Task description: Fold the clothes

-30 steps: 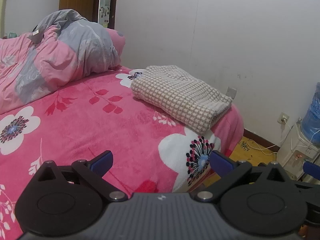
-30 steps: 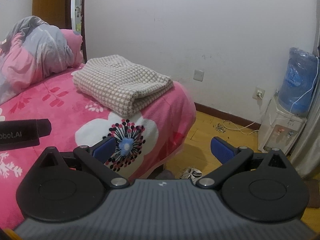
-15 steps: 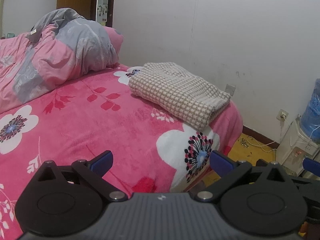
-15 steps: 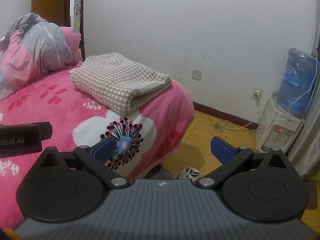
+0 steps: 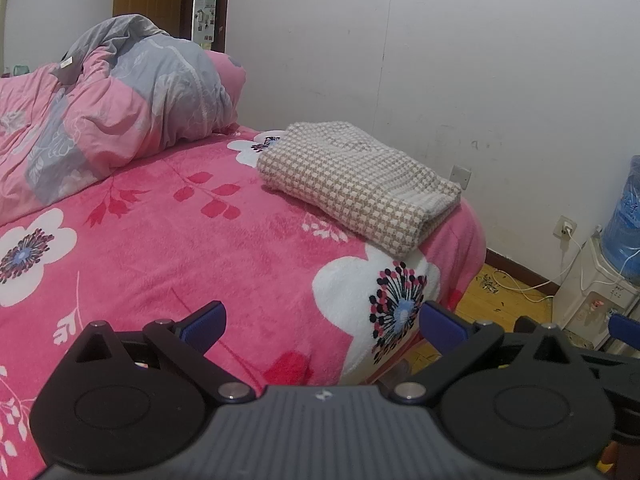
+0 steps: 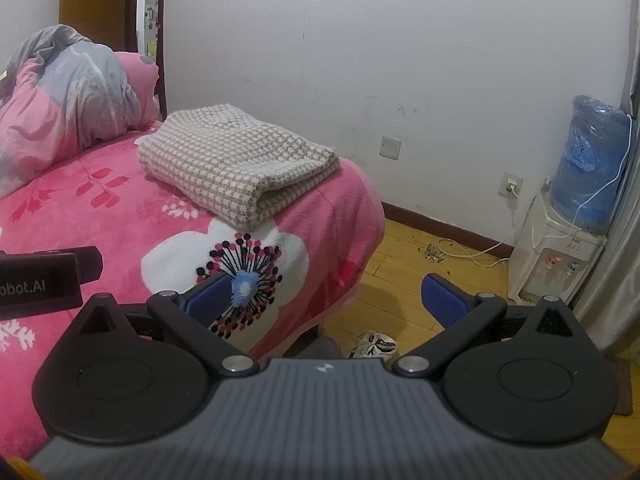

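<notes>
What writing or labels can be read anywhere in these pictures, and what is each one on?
"obot.AI", cut off at the picture's left edge: white letters on the side of the left gripper, seen from the right wrist camera.
Print on the blue water bottle: too blurred to read.
Papers by the wooden door: too small to read.
Small white logo on the right gripper: a symbol, not letters.

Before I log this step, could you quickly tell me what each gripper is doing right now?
Left gripper: open, holding nothing, above the pink blanket.
Right gripper: open, holding nothing, clear of the folded checked garment.
</notes>
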Motion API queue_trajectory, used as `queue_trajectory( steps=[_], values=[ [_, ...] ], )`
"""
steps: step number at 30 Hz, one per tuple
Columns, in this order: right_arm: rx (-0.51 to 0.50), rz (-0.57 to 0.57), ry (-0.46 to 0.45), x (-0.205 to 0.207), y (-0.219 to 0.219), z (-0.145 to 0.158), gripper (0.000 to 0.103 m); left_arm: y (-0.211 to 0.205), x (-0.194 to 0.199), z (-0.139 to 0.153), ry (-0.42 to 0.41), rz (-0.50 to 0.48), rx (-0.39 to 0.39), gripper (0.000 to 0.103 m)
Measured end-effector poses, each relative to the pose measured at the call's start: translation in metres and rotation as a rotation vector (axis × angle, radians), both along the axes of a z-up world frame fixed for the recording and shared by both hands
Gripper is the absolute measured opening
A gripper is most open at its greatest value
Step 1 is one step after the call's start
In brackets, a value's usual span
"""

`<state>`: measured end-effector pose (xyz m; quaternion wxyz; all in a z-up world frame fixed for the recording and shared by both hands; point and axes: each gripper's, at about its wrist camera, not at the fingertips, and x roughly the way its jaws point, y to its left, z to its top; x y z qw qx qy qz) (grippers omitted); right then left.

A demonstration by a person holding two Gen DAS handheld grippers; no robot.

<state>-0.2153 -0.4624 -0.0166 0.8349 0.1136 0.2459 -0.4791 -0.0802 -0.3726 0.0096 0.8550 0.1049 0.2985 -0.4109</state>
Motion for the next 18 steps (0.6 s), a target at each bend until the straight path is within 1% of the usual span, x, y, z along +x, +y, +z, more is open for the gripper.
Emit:
queue_trajectory(
  steps=[18],
  values=[
    [0.002,-0.002,0.007,0.0004,0.0009,-0.001,0.102,0.0003,0.0001,-0.0007,0.0,-0.001,0.004,0.103]
  ],
)
